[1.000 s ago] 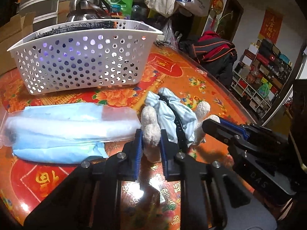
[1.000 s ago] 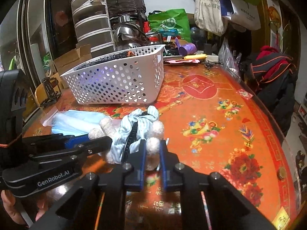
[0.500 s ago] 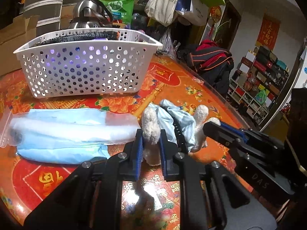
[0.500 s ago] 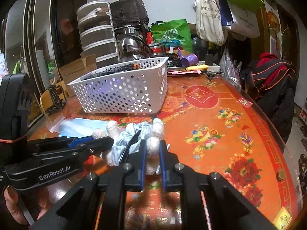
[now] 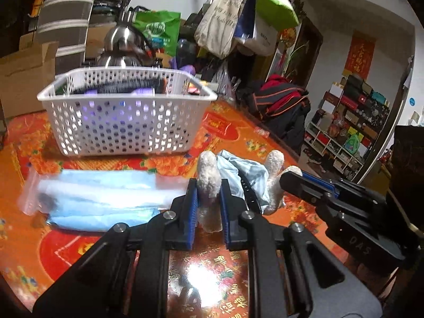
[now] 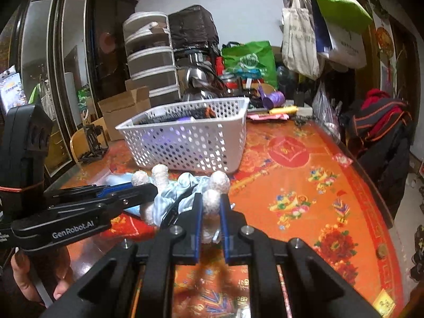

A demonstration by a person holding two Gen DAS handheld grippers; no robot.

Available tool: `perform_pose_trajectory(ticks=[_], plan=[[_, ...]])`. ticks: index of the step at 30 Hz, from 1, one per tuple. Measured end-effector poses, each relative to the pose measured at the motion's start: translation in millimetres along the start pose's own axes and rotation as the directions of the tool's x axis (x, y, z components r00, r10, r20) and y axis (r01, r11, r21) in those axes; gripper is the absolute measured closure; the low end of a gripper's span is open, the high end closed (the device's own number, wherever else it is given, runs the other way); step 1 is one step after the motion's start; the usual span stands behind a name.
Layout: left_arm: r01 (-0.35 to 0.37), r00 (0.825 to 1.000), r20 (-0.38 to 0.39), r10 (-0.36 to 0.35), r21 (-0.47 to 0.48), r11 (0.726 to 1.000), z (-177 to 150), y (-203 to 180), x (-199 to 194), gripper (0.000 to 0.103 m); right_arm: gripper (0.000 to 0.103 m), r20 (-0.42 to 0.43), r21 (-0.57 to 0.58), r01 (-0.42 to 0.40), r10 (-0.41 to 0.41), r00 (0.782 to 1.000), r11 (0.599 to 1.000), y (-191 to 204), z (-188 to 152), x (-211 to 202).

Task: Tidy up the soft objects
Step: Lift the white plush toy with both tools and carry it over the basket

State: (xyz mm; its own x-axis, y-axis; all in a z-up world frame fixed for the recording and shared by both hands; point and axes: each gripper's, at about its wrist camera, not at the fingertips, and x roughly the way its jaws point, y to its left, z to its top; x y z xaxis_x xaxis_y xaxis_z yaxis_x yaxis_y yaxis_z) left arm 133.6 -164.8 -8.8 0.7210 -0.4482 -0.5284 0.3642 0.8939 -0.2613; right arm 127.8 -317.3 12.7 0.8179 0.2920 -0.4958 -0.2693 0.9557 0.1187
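Now we see left claw [image 5: 208, 198] clenched on one fuzzy limb of the plush toy [image 5: 246, 175] | right claw [image 6: 210, 212] clenched on another limb | toy over the red desk [image 6: 304, 185], in front of the white basket [image 5: 127, 122], beside the mask pack [image 5: 100, 196].

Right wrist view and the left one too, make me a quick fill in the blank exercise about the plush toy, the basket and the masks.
1. Both grippers are shut on fuzzy limbs of the ____ toy.
2. The perforated basket is coloured ____.
3. In the left wrist view, the bagged pack of blue masks lies to the ____ of the left gripper.
4. The right gripper pinches a ____ limb.

Missing words: plush; white; left; white
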Motion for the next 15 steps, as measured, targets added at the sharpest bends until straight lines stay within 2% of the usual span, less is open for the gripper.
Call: perform_pose_trajectory(ticks=[7, 15], plan=[[0.01, 0.999, 0.046, -0.011, 0.002, 1.0, 30, -2, -35, 0.089, 0.093, 0.056, -0.032, -0.02, 0.022, 0.998, 0.999, 13, 33, -22], [-0.002, 0.996, 0.085, 0.0, 0.021, 1.0, 102, -2, -55, 0.089, 0.093, 0.108, -0.084, -0.029, 0.038, 0.993, 0.996, 24, 97, -27]])
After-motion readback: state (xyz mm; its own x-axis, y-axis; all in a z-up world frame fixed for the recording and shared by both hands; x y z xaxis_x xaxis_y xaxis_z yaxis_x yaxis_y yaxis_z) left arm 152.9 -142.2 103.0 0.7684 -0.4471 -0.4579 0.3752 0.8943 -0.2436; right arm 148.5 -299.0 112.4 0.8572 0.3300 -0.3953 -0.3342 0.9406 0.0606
